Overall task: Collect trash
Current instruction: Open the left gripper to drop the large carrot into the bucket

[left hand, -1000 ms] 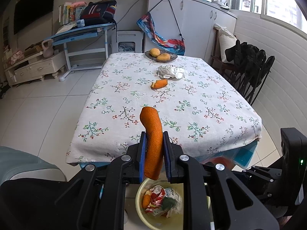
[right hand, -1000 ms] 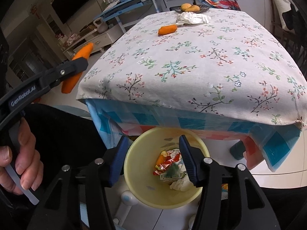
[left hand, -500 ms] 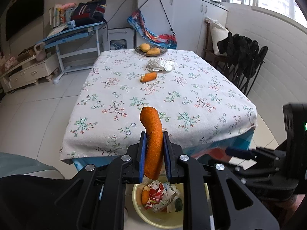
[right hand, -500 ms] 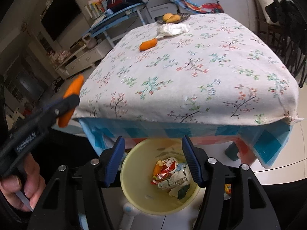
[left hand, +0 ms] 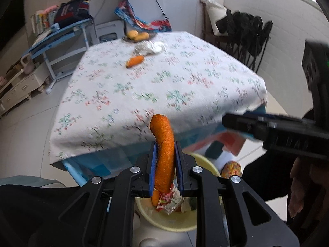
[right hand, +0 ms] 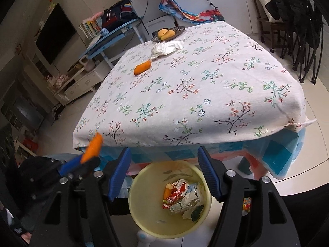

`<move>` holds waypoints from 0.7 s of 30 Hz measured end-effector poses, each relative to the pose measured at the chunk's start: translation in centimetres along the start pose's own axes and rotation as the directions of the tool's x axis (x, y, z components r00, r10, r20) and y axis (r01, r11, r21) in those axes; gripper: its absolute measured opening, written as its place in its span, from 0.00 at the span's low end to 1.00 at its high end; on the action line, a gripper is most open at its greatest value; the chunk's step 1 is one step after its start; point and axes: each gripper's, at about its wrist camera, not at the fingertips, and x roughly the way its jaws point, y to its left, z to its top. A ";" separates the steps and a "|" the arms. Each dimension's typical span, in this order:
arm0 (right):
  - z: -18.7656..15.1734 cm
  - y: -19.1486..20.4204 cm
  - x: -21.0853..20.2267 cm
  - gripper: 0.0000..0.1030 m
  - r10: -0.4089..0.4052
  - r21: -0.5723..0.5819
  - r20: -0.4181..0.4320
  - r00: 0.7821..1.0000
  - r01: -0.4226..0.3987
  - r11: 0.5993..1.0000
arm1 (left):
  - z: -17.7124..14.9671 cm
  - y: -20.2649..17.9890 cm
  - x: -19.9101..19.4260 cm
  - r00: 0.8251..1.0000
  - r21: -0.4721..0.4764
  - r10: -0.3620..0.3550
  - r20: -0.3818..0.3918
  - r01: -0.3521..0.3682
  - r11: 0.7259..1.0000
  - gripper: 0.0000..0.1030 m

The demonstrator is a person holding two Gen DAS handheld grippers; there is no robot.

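My left gripper is shut on a curved orange peel, held upright just above the yellow trash bin on the floor in front of the table. The peel also shows at the left of the right wrist view. My right gripper is open and empty above the bin, which holds wrappers and an orange scrap. A second orange peel and a crumpled white paper lie on the far part of the floral tablecloth.
A dark plate of fruit stands at the table's far edge. Black folding chairs stand to the right. A blue desk and a low white cabinet stand to the left. A small patterned item lies beside the bin.
My left gripper has dropped lower and tilted down with the peel, closing on the bin. My right gripper has moved back and a little higher over the bin, staying open.
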 end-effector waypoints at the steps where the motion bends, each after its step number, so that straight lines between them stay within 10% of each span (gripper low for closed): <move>1: 0.0 0.0 0.0 0.63 0.000 0.003 0.002 1.000 0.000 1.000 | -0.1 -0.2 0.2 1.000 0.007 -0.005 -0.013 0.005 1.000 0.16; 11: -0.1 -0.2 -0.1 0.63 -0.001 0.020 0.014 1.000 0.000 1.000 | -1.1 -1.5 1.7 0.996 0.067 -0.007 -0.094 0.013 0.998 0.20; 15: -0.1 -0.2 -0.2 0.65 -0.006 0.024 0.019 1.000 0.005 1.000 | -1.1 -1.7 1.4 0.997 0.083 0.021 -0.078 -0.015 0.996 0.43; 21: -0.1 -0.3 -0.2 0.66 -0.006 0.027 0.019 1.000 0.006 1.000 | -0.9 -1.9 1.1 0.997 0.094 0.038 -0.061 -0.032 0.995 0.49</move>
